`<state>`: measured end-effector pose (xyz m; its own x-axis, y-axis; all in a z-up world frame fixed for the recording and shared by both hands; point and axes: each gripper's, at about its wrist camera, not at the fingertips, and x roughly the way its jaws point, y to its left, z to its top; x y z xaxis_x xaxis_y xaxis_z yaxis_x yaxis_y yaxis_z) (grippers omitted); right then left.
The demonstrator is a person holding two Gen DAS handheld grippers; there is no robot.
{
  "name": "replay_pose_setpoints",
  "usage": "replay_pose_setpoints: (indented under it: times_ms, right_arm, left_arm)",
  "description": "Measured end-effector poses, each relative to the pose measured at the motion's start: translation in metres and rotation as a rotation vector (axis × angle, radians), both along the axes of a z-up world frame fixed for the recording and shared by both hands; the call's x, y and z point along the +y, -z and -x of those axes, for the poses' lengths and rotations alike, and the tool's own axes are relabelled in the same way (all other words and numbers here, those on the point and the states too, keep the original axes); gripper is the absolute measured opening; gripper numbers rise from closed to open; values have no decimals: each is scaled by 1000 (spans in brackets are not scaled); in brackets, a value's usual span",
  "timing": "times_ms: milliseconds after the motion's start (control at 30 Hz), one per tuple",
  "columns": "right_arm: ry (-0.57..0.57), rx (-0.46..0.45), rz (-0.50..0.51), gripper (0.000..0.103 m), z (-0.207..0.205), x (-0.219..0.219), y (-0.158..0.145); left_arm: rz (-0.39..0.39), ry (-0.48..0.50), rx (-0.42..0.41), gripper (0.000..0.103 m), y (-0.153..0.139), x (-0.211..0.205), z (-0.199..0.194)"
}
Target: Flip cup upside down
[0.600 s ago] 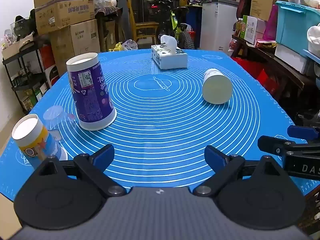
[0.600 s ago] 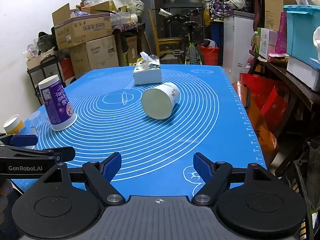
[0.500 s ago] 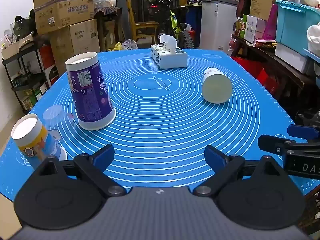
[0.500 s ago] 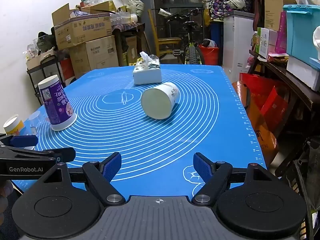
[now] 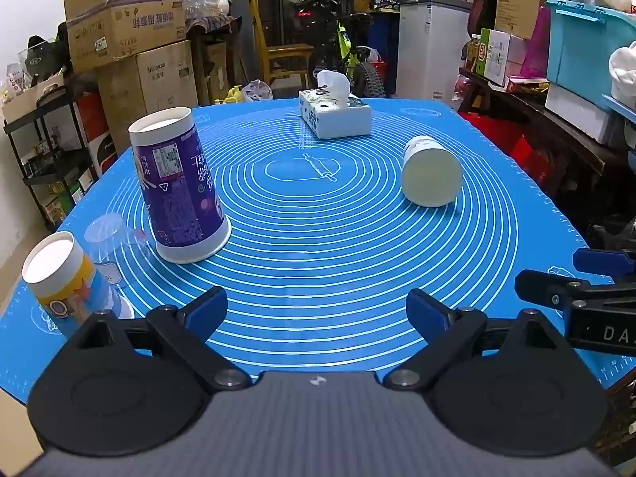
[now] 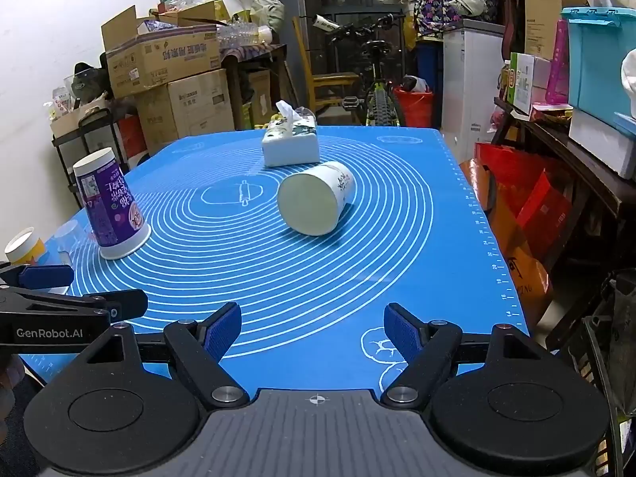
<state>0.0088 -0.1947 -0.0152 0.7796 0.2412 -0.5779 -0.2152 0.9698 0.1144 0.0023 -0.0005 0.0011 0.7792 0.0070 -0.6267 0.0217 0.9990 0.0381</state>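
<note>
A white paper cup lies on its side on the blue mat, its round end facing me; it also shows in the right wrist view. A purple cup stands upside down at the left, also seen in the right wrist view. A yellow cup stands upside down at the near left edge, with a clear plastic cup beside it. My left gripper is open and empty above the mat's near edge. My right gripper is open and empty, well short of the white cup.
A tissue box sits at the far side of the mat, behind the white cup. Cardboard boxes and a shelf rack stand left, a bicycle behind, shelves with a blue bin right.
</note>
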Motion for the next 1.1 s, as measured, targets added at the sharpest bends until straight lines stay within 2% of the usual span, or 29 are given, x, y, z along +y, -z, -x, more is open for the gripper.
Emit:
replay_pose_setpoints:
  times_ms: [1100]
  right_arm:
    - [1,0,0,82,0,-1,-1]
  left_arm:
    - [-15,4,-15,96,-3,-1,0]
